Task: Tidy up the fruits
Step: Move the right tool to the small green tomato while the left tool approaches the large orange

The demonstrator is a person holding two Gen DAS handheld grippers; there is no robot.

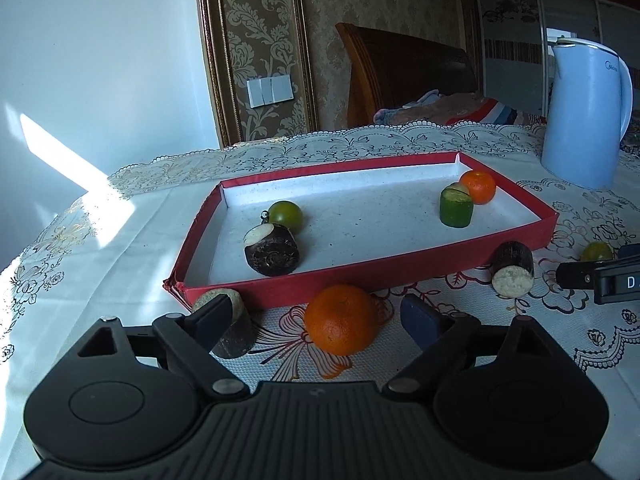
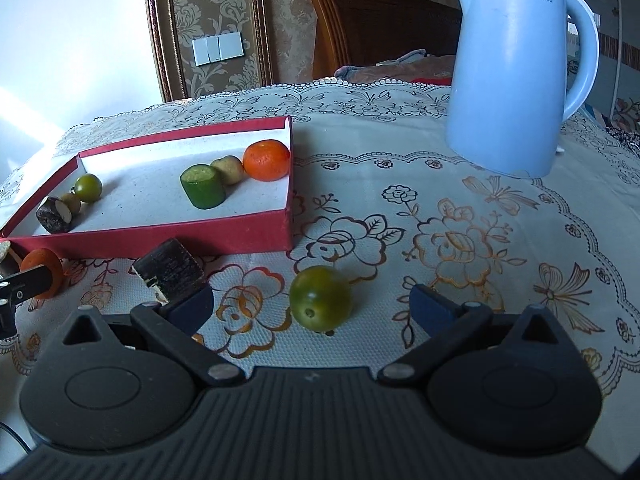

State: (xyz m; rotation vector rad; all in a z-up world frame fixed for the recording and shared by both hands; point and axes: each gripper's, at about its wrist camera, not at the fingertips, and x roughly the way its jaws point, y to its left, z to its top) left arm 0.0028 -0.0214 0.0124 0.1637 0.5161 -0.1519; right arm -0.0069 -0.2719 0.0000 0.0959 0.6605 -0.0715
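A red tray [image 1: 420,258] [image 2: 160,240] with a white floor holds a green round fruit [image 1: 285,216], a dark cut piece [image 1: 272,250], a green cut piece [image 1: 456,209] and an orange [image 1: 478,187]. My left gripper [image 1: 320,322] is open, with an orange [image 1: 340,320] on the cloth between its fingers. A dark cut piece [image 1: 234,330] lies by its left finger; another dark cut piece [image 1: 512,268] rests against the tray front. My right gripper [image 2: 312,308] is open around a green round fruit [image 2: 320,298] on the cloth. A dark cut piece [image 2: 170,270] sits near its left finger.
A pale blue kettle [image 1: 584,116] [image 2: 516,68] stands at the back right on the lace tablecloth [image 2: 460,240]. The right gripper's tip [image 1: 600,276] shows at the right edge of the left wrist view. A wall and a bed lie behind the table.
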